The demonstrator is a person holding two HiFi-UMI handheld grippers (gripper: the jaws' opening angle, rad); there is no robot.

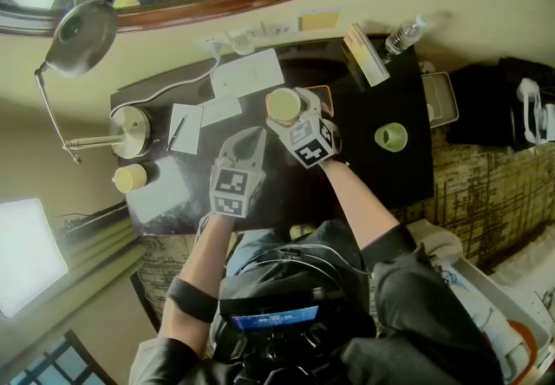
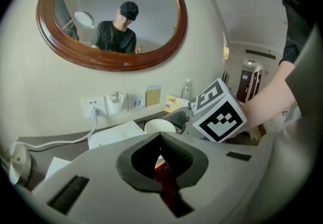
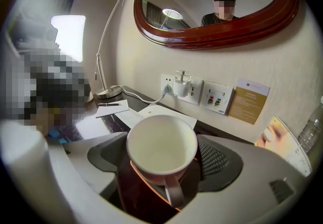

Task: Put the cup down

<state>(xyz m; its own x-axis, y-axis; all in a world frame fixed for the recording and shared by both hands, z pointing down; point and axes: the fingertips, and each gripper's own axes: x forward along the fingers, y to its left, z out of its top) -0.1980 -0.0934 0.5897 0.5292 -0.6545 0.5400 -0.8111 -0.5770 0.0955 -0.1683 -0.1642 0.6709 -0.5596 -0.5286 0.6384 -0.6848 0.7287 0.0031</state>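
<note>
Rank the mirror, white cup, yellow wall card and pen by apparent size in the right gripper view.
1. mirror, though cropped at the top edge
2. white cup, enlarged by its nearness to the camera
3. yellow wall card
4. pen

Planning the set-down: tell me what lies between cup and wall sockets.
A white paper, between cup and sockets; the right gripper view shows it.

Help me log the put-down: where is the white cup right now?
In the head view, the white cup sits on the dark desk between the right gripper's open jaws, just right of the white paper sheet.
</note>
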